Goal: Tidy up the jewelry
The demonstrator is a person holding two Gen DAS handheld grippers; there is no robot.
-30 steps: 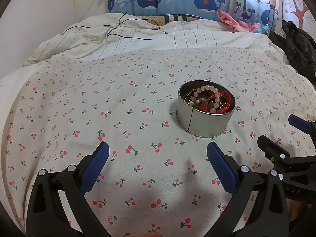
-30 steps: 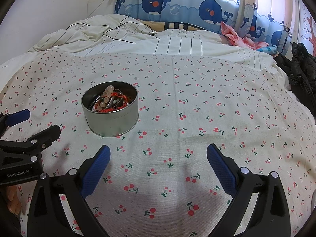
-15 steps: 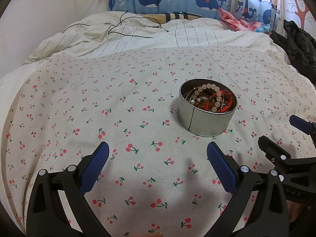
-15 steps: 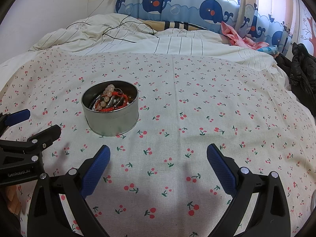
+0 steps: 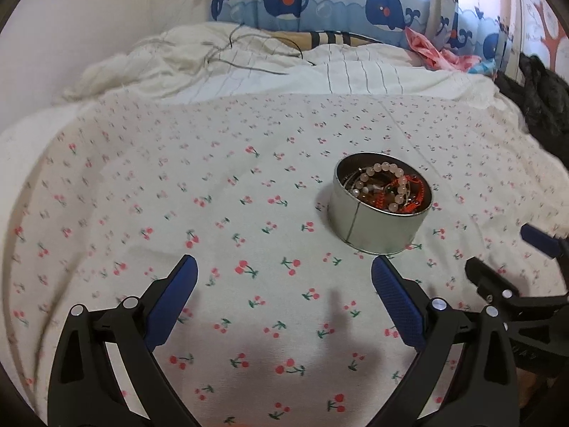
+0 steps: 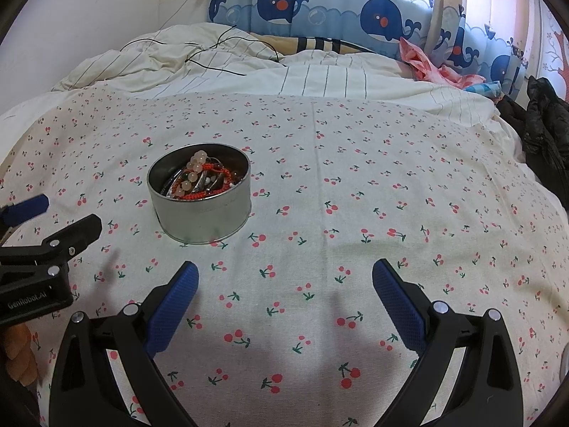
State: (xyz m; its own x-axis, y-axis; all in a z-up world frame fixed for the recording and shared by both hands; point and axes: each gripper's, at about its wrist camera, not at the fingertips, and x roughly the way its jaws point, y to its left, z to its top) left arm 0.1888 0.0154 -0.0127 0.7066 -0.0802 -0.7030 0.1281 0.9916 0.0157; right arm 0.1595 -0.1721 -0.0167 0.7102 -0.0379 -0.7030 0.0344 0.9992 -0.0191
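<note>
1. Metal it was: in the left wrist view a round tin [image 5: 378, 222] stood upright on the cherry-print sheet [image 5: 213, 185] of the bed, ahead and to the right of the left claw [image 5: 282, 281].
2. Inside the tin lay a heap of jewelry [image 5: 386, 188]: a string of pale beads and red cord tangled together.
3. The left claw hung above the sheet with its blue pads [image 5: 172, 299] spread wide, holding nothing.
4. At the right edge the right claw [image 5: 512, 259] showed, apart from the tin.
5. Behind the sheet were a striped duvet [image 5: 320, 74] and a whale-print curtain [image 5: 320, 0].
6. In the right wrist view the tin [image 6: 201, 210] stood ahead and to the left of the right claw [image 6: 284, 281], with the jewelry [image 6: 202, 179] inside it.
7. The right claw's pads [image 6: 400, 302] were also spread wide and held nothing.
8. The left claw [image 6: 62, 220] came in from the left edge, near the tin but not touching it.
</note>
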